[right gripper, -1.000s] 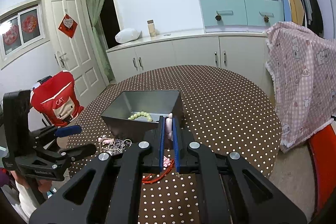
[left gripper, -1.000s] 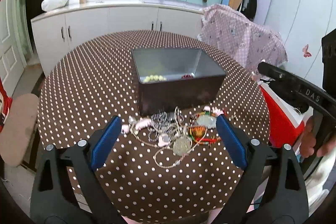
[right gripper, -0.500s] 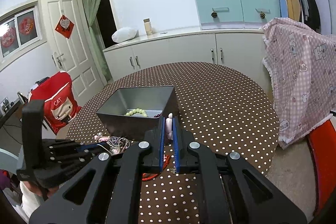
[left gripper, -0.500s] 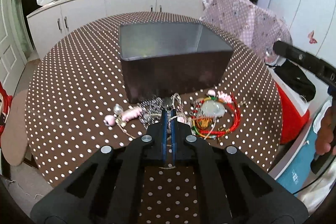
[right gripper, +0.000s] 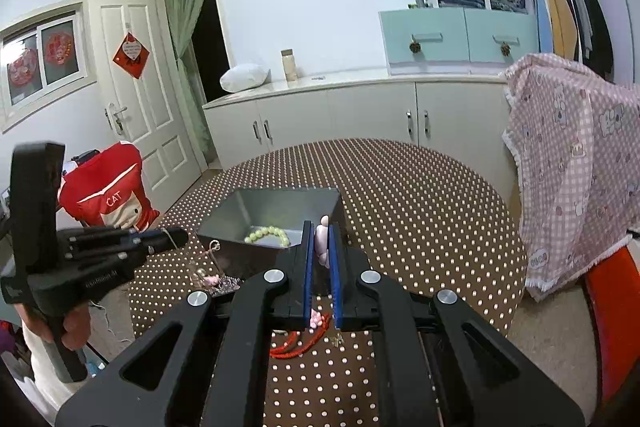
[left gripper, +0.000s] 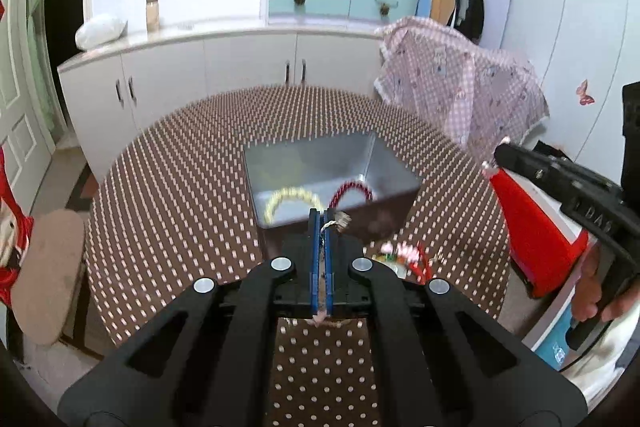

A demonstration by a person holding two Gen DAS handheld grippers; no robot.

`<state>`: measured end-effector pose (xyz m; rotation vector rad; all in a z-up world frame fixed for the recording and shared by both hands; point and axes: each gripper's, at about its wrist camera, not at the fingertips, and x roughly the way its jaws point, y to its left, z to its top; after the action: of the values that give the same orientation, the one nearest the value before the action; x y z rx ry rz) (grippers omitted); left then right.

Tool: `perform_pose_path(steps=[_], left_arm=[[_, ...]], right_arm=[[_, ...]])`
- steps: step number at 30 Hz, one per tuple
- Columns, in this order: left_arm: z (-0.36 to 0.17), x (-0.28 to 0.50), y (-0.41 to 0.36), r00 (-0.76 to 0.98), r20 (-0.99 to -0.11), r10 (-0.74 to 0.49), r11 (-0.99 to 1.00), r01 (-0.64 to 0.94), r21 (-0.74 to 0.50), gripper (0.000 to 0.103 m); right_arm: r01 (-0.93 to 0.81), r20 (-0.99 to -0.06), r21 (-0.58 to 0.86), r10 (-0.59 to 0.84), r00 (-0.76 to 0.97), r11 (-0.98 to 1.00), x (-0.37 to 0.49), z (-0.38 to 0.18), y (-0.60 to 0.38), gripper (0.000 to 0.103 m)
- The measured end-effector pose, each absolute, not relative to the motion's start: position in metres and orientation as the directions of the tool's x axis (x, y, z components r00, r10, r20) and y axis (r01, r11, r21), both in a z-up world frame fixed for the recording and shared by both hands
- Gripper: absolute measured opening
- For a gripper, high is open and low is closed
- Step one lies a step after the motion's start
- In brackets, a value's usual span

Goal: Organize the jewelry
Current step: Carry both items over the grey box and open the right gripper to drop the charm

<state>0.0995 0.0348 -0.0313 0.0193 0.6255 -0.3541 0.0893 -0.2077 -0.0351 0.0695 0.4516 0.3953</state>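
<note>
Through the left wrist camera, we see our left gripper [left gripper: 323, 217] raised above the dotted tablecloth [left gripper: 168, 211], its blue fingers pressed together on a thin cord necklace [left gripper: 334, 223] whose twisted end sticks out just beside the tips. Ahead and below sits the grey metal box [left gripper: 394, 167], with a pale green bead bracelet [left gripper: 290, 197] and a dark red bead bracelet [left gripper: 352, 189] lying on its floor. To the right of the fingers, the remaining jewelry pile [left gripper: 404, 255] rests on the cloth near the box's front wall, blurred. Through the right wrist camera, our right gripper [right gripper: 321, 227] holds a pale pink bead piece [right gripper: 321, 239] clamped between its blue fingers, the piece poking up past the tips. A red cord [right gripper: 298, 345] hangs from it and trails on the cloth under the gripper. The box lies just beyond the fingertips, the green bracelet visible inside. On the left of this view the left gripper hovers in the air with the cord dangling from it toward the pile.
</note>
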Motion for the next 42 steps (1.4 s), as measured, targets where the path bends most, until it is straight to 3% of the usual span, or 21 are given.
perform_pose_path(steps=[32,36,42], left_arm=[[0.105,0.127,0.027,0.857,-0.371,-0.357,0.931,0.358,-0.07,0.002],[0.097,0.14,0.025,0.848,-0.391,-0.358,0.93,0.359,-0.075,0.002],[0.052,0.164,0.024,0.794,-0.49,-0.36,0.929,0.353,-0.111,0.002]], right_arm=[[-0.467,-0.264,-0.002,0.45,0.853,0.884,0.116,0.062,-0.166,0.006],[-0.476,-0.268,0.001,0.459,0.847,0.879,0.121,0.059,-0.164,0.006],[-0.493,-0.35,0.04,0.474,0.808,0.869,0.138,0.027,-0.154,0.006]])
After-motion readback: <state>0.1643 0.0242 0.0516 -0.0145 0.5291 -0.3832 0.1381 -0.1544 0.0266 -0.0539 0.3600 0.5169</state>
